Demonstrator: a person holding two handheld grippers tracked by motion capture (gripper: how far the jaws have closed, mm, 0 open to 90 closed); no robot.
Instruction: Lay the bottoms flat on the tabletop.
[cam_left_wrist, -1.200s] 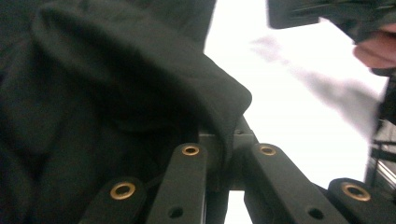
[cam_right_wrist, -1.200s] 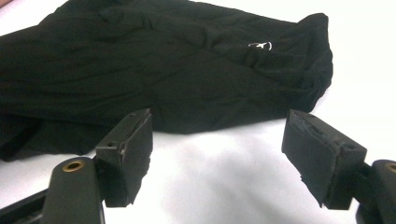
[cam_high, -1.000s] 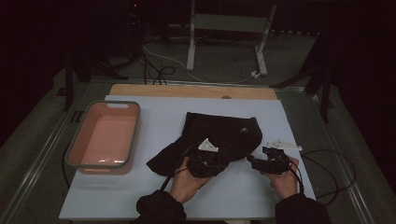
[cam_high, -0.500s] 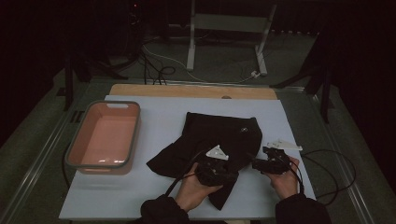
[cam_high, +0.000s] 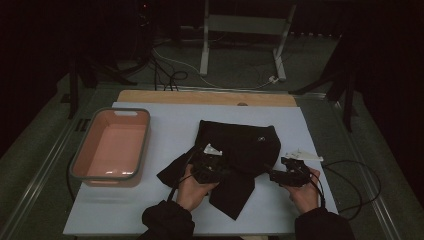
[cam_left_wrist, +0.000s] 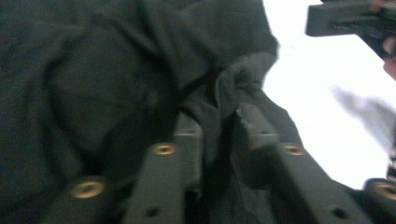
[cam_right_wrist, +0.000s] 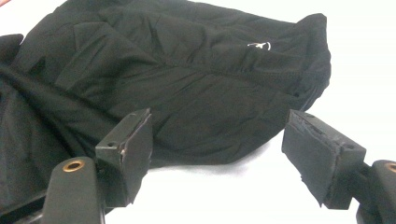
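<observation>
Garment (cam_high: 240, 150), black, lies mid-desk (cam_high: 165, 125), with bare surface along its far and left edges up to the pink tub (cam_high: 111, 148). Left gripper (cam_left_wrist: 219, 123): jaws just opening, a fold between them. Right gripper (cam_right_wrist: 217, 149): jaws apart, at the garment's right hem.

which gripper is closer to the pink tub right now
The left. The left gripper sits on the black garment, just right of the pink tub. The right gripper is farther off, past the garment's right edge.
</observation>
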